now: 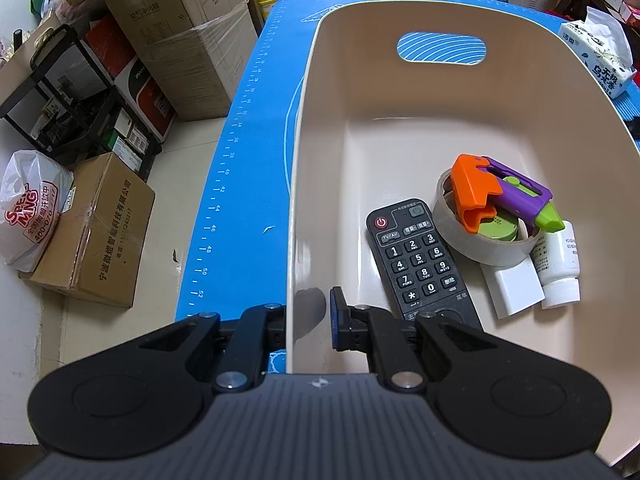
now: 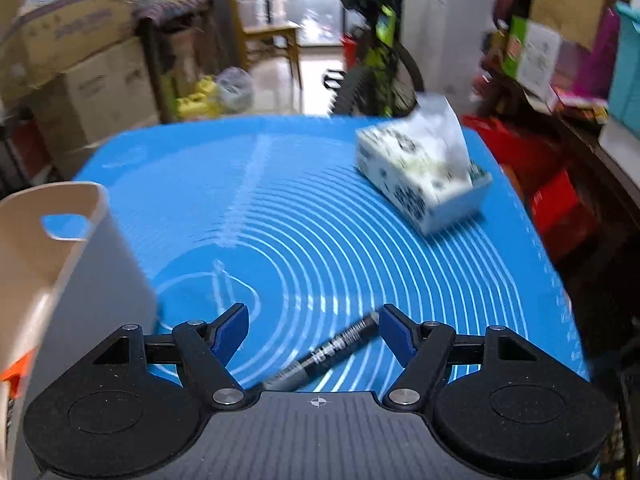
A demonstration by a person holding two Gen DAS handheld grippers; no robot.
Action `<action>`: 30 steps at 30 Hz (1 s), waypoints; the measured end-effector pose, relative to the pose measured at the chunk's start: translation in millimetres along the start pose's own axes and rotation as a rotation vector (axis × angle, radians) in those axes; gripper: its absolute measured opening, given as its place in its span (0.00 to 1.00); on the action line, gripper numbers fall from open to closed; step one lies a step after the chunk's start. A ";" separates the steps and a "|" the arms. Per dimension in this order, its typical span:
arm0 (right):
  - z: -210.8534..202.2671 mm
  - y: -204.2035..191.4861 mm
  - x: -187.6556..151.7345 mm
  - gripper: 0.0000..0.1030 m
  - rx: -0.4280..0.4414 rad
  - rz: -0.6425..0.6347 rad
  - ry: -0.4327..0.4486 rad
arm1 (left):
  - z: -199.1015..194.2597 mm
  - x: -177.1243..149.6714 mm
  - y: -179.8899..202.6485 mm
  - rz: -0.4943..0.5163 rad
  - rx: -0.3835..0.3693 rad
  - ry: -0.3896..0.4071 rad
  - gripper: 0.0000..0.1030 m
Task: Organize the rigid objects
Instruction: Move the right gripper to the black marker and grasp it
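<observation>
A beige plastic bin (image 1: 316, 120) stands on the blue mat (image 1: 248, 160). In it lie a black remote (image 1: 420, 260), a tape roll (image 1: 484, 248), an orange, purple and green toy (image 1: 500, 194), a white block (image 1: 514, 286) and a white bottle (image 1: 560, 264). My left gripper (image 1: 308, 320) straddles the bin's left wall, one finger inside and one outside, with a small gap left at the wall. My right gripper (image 2: 312, 332) is open and hovers low over a black marker pen (image 2: 324, 354) that lies on the mat between its fingers. The bin's corner (image 2: 60, 232) shows at the left of the right wrist view.
A tissue pack (image 2: 420, 172) lies on the mat at the far right; it also shows in the left wrist view (image 1: 600, 60). Cardboard boxes (image 1: 96, 232), a black rack (image 1: 72, 92) and bags crowd the floor left of the table. A bicycle (image 2: 380, 60) stands behind.
</observation>
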State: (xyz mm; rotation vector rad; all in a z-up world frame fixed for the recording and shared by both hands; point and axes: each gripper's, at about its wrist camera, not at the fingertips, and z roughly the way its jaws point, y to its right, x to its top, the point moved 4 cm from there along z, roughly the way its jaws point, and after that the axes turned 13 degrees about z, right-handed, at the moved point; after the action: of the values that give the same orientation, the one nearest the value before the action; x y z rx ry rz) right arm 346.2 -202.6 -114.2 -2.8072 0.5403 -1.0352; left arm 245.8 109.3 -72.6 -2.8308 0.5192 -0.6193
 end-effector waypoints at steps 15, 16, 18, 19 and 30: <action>26.8 -5.9 -26.7 0.60 -0.085 -0.003 -0.022 | 1.1 0.2 0.5 0.003 0.002 0.001 0.12; 24.8 -9.4 -28.0 0.51 -0.074 -0.021 -0.023 | 1.0 0.2 0.5 0.003 0.001 0.001 0.12; 23.2 -12.4 -28.2 0.42 -0.073 -0.030 -0.027 | 1.1 0.3 0.5 0.002 0.000 0.002 0.12; 22.1 -11.4 -28.1 0.35 -0.067 -0.020 -0.028 | 1.1 0.2 0.6 0.003 0.001 0.001 0.12; 10.9 -5.8 -27.0 0.23 -0.025 -0.048 -0.011 | 1.0 0.7 2.2 0.002 0.000 0.003 0.12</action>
State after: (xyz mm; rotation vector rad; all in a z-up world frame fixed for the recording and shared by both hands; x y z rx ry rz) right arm 335.9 -187.8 -137.7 -2.8598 0.4900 -1.0283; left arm 246.2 107.2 -73.8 -2.8296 0.5233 -0.6227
